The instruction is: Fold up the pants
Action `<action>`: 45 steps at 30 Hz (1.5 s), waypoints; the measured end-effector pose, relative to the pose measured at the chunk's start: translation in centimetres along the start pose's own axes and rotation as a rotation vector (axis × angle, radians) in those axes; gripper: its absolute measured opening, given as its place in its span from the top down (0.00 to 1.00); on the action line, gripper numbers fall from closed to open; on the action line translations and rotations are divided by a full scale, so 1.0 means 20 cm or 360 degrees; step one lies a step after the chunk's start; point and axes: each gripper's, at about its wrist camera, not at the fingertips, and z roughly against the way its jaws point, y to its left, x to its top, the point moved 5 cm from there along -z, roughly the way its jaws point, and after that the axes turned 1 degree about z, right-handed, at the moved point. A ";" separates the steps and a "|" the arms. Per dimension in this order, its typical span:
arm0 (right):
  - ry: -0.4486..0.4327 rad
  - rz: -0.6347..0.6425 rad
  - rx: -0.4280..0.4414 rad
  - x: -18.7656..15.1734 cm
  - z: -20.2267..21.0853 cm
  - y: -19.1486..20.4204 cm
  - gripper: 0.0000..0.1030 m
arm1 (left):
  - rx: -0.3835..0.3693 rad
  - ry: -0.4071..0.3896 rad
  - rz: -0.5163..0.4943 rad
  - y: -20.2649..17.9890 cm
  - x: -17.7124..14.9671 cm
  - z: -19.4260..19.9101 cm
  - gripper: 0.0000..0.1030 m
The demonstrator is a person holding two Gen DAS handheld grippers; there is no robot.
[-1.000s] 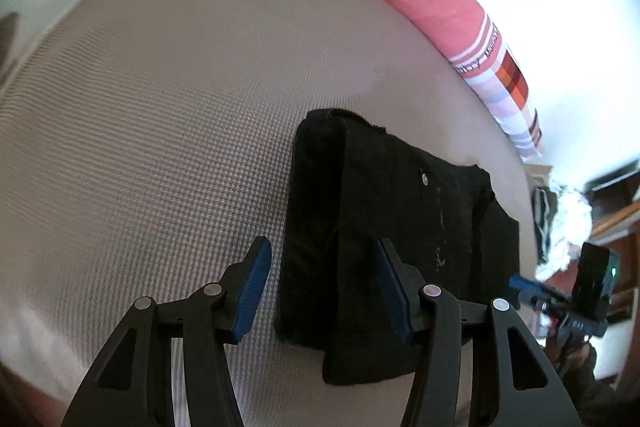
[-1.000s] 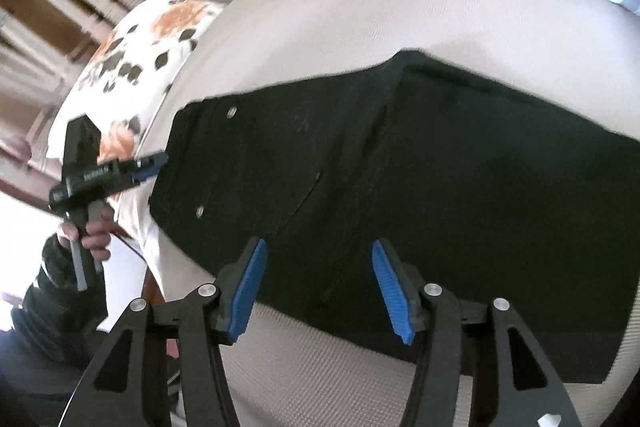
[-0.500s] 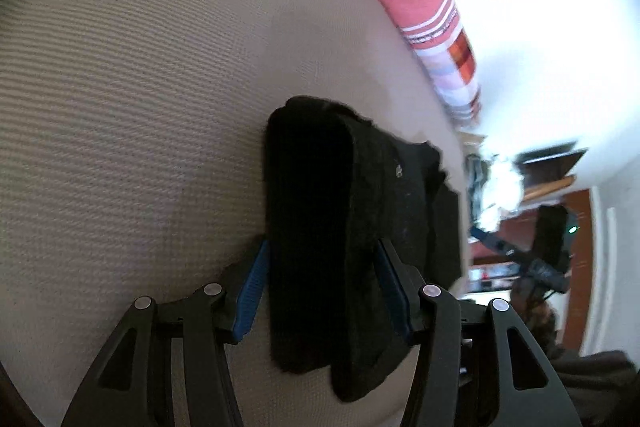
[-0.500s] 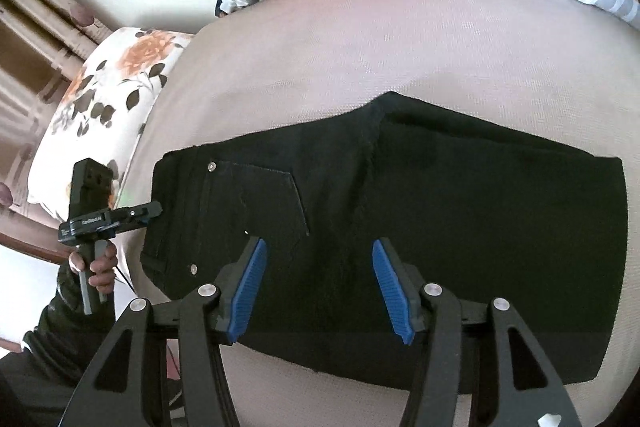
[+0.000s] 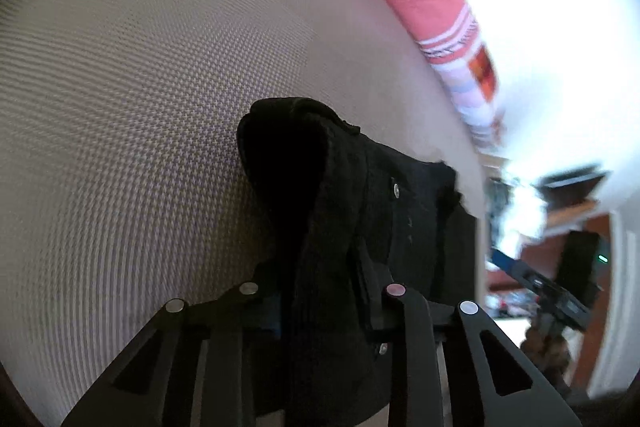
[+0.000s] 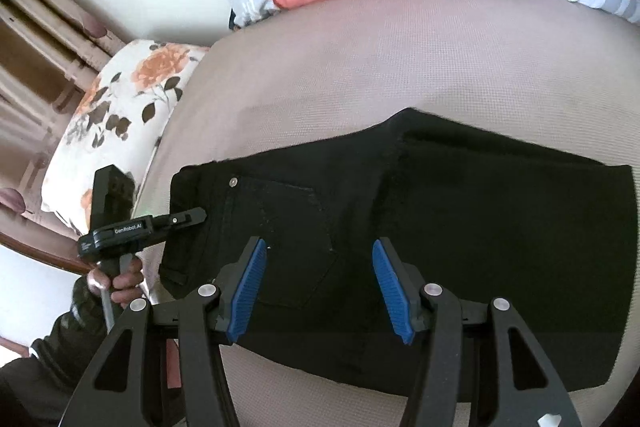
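Left wrist view: left gripper (image 5: 324, 307), jaws just closing, pinches the waistband end of the folded black denim pants (image 5: 360, 211) lying on a beige woven mattress (image 5: 140, 87).
Right wrist view: right gripper (image 6: 320, 283) hangs unclenched above the pants (image 6: 480, 211), gripping nothing; floral pillow (image 6: 120, 107) beyond.

- Left gripper (image 5: 320, 299): pads buried in bunched black pants (image 5: 352, 227); contact not visible.
- Room (image 5: 560, 227) at left view's right edge: motion-blurred.
- Pants' right end (image 6: 624, 267): cut off by the lens rim.
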 end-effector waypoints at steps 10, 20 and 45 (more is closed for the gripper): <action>-0.0178 -0.0126 -0.0015 -0.05 0.25 -0.30 0.48 | 0.0021 -0.0130 0.0071 -0.49 -0.09 0.16 0.85; -0.0317 -0.0233 -0.0010 -0.10 0.52 -0.63 0.47 | -0.0086 -0.0136 -0.0005 -1.12 -0.11 -0.14 0.86; -0.0283 -0.0509 -0.0065 -0.24 0.56 -1.19 0.47 | 0.0195 0.0057 -0.0466 -1.48 -0.37 -1.00 0.70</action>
